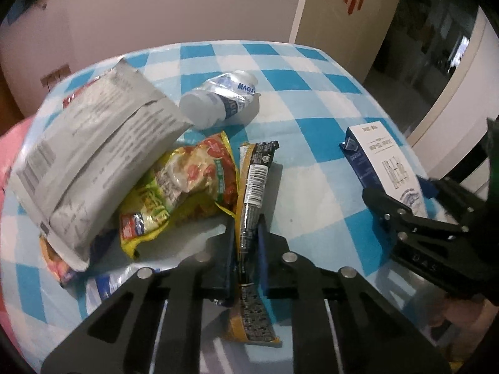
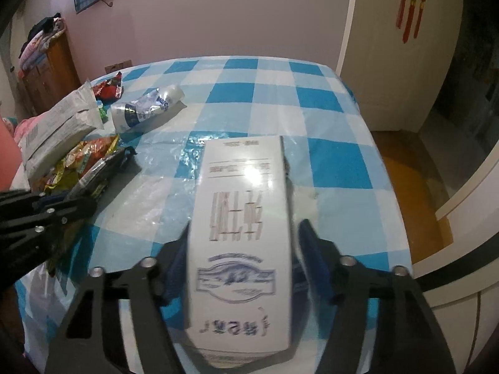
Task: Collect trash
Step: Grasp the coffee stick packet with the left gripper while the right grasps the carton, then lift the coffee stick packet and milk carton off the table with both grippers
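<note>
Black wrapper pinched in left gripper; right gripper loosely straddles carton.

The print on the white carton is blurred and cannot be read, its near end is cut off by the lower edge, and the grey pouch hides most of the wrappers under it.

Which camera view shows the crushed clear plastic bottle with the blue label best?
The left wrist view shows the crushed clear plastic bottle with the blue label best: it lies on its side near the middle, with label letters partly readable. In the right wrist view the same bottle is smaller, near the left side, and more distorted.
</note>
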Available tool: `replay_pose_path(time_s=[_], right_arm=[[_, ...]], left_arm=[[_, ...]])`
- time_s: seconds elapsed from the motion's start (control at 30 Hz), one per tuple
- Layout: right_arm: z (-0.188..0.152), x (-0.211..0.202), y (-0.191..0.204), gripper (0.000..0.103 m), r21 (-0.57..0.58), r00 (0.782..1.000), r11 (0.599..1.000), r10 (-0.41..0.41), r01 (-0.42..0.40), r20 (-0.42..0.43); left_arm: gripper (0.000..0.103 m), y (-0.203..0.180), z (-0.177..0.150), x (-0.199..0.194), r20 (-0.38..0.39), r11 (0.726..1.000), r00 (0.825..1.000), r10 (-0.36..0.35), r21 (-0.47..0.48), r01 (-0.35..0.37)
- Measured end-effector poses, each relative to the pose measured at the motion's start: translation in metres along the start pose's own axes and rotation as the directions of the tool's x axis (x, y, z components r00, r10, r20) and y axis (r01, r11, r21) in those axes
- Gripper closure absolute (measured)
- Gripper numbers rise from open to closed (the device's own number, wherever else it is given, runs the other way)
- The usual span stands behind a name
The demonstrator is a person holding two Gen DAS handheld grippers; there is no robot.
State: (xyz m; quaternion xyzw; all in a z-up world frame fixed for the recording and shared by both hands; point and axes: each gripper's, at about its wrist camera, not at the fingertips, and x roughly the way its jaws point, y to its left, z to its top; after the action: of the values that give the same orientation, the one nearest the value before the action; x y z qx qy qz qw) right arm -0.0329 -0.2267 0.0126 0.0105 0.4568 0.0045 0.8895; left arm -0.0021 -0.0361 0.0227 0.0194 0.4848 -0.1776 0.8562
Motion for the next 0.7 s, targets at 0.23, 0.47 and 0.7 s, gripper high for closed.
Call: replay_pose_path(time_s=[0.23,0.47,0.7], right_arm=[[-0.003,-0.009,-0.009,0.041,0.088,0.995,0.991,0.1,-0.101,0.014],[-0.001,-0.028,0.0,0.041,0.114,0.984,0.978,0.169,-0.174,0.046],[0.003,-0.043,0.026,0.041,0.072,0.98,0.977,0.196,-0.199,0.047]], left_arm=[[0.089,0.015,-0.013,-0.029,0.037,0.992,0.994,-0.098,-0.07,0.101],[0.089,0.029,-0.018,-0.06,0.088,0.979,0.982,-0.164,-0.104,0.173],[0.089,0.044,-0.019,-0.094,0.155,0.971,0.968,-0.196,-0.108,0.214]])
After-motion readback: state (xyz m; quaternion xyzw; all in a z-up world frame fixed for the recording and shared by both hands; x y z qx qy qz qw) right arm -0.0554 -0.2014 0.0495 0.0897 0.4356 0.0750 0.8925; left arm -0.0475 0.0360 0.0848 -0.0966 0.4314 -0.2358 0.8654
